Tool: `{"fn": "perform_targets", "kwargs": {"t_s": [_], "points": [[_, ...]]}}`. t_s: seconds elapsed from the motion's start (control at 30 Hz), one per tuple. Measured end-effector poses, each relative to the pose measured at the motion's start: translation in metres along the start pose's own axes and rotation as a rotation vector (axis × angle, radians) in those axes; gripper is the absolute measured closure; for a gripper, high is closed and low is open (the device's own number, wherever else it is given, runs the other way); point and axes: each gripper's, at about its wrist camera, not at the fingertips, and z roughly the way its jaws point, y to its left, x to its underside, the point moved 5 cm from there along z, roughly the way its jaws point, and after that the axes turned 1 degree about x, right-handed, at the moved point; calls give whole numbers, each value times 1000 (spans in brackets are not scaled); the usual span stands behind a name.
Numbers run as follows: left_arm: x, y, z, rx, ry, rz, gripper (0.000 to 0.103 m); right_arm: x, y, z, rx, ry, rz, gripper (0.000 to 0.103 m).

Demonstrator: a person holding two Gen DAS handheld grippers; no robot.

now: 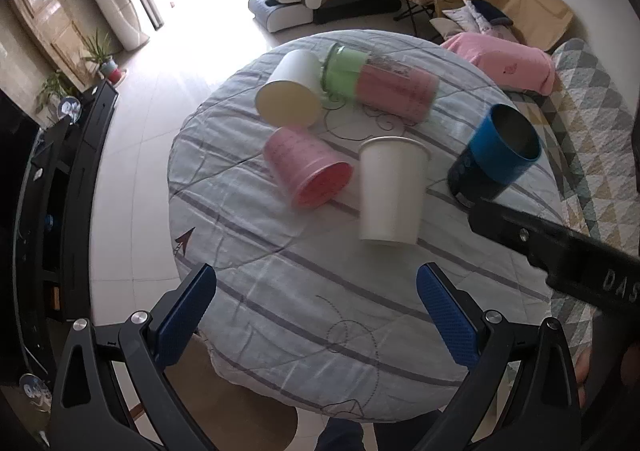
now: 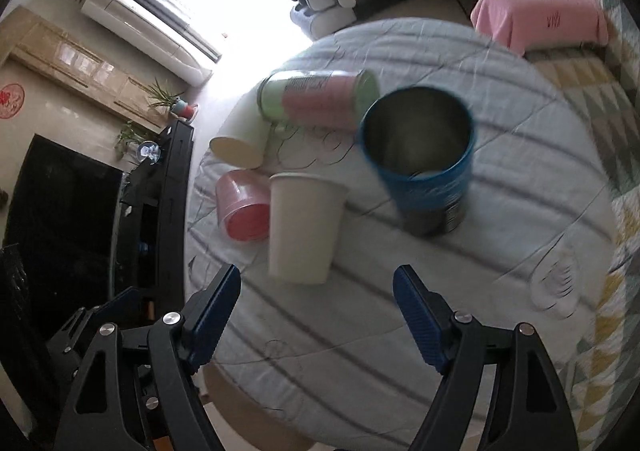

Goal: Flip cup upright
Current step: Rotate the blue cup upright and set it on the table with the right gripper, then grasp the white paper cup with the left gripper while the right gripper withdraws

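Pink cup [image 1: 308,167] lies sideways, seemingly next: both tongs [image 1: 316,315] [image 2: 318,315] gape empty, so grip mid-wall.

Cups before me, five in all:

Blue cup [image 2: 424,167]: metal-lined, dark band at base, upright, mouth up, at the right.

White paper cup [image 1: 390,191]: upright, rim up, centre.

Pink cup [image 1: 306,169]: ribbed, on its side, mouth facing me, just left of the white one.

Cream cup [image 1: 290,89]: on its side, mouth towards me, far left.

Green-and-pink cup [image 1: 380,85]: long, printed label, on its side, lying crosswise at the back, touching the cream one.
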Motion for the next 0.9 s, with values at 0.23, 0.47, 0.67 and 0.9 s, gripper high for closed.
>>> {"fn": "perform_targets", "kwargs": {"t_s": [0.23,0.47,0.67,0.9], "points": [[-8,12,0,21,-5,-9,1,5,-2,-3,79,-32,-53,23],[-5,6,9,17,28,40,1,6,-16,8,-15,17,75,23],[-22,-22,15,78,24,24,1,15,-41,-3,19,27,112,23],[-45,-64,51,61,52,47,1,21,-74,-10,127,6,49,23]]}}
